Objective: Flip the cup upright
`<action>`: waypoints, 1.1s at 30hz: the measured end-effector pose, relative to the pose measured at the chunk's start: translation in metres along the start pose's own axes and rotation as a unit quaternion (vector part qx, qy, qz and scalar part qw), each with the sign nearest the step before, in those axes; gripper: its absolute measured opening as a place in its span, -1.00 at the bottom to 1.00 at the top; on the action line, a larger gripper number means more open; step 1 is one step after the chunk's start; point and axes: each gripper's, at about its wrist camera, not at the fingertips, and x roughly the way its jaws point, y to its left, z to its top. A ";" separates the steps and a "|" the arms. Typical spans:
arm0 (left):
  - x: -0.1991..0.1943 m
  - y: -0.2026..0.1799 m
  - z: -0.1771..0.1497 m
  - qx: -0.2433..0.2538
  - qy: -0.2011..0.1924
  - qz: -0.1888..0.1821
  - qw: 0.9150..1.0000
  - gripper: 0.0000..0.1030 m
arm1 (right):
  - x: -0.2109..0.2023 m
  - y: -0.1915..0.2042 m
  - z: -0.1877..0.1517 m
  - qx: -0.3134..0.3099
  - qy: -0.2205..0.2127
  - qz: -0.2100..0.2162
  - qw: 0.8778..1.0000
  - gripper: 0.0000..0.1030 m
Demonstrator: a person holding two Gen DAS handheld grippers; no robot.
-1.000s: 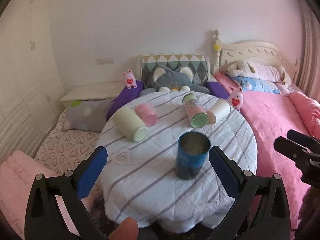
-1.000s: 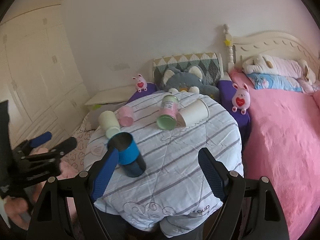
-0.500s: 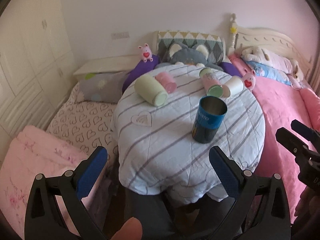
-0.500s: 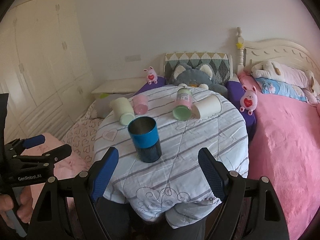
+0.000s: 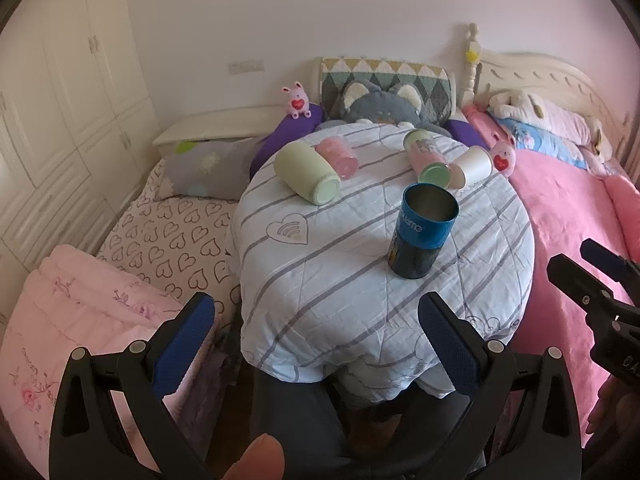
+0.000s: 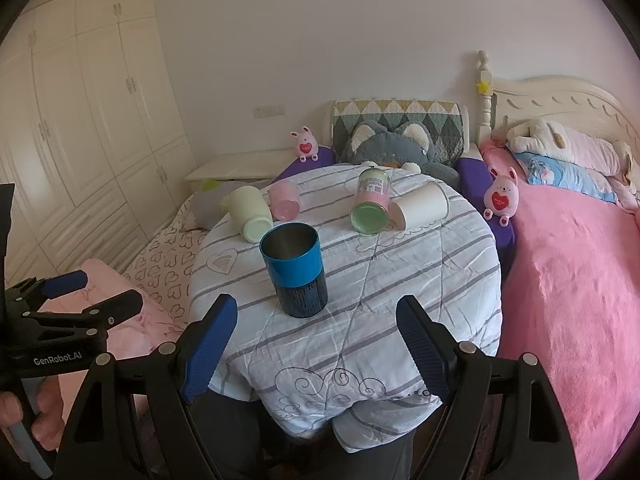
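A blue metal cup [image 5: 421, 231] stands upright, mouth up, on the round table [image 5: 360, 300] with a striped cloth; it also shows in the right wrist view [image 6: 295, 269]. A pale green cup [image 5: 307, 174], a pink cup [image 5: 338, 156], a pink-and-green cup [image 5: 426, 158] and a white paper cup [image 5: 472, 166] lie on their sides at the table's far half. My left gripper [image 5: 316, 344] is open and empty, held back off the table's near edge. My right gripper [image 6: 316, 340] is open and empty, just short of the blue cup.
A pink bed [image 6: 568, 280] with pillows lies right of the table. A heart-patterned mattress [image 5: 172, 236] and a pink quilt [image 5: 60, 320] lie to the left. Plush toys and cushions [image 6: 396, 148] line the wall behind. White wardrobes [image 6: 80, 140] stand at far left.
Both grippers have drawn back and up from the table, so the blue cup and table look farther away. The blue cup stays upright where it stood.
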 end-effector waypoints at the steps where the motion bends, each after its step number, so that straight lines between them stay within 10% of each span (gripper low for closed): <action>1: 0.000 -0.001 0.000 0.001 0.000 0.000 1.000 0.99 | 0.000 0.000 0.000 0.000 0.000 0.000 1.000 0.61; 33: 0.007 -0.005 0.003 0.008 0.000 0.002 1.000 0.99 | 0.008 -0.008 -0.001 0.014 0.008 -0.005 1.000 0.61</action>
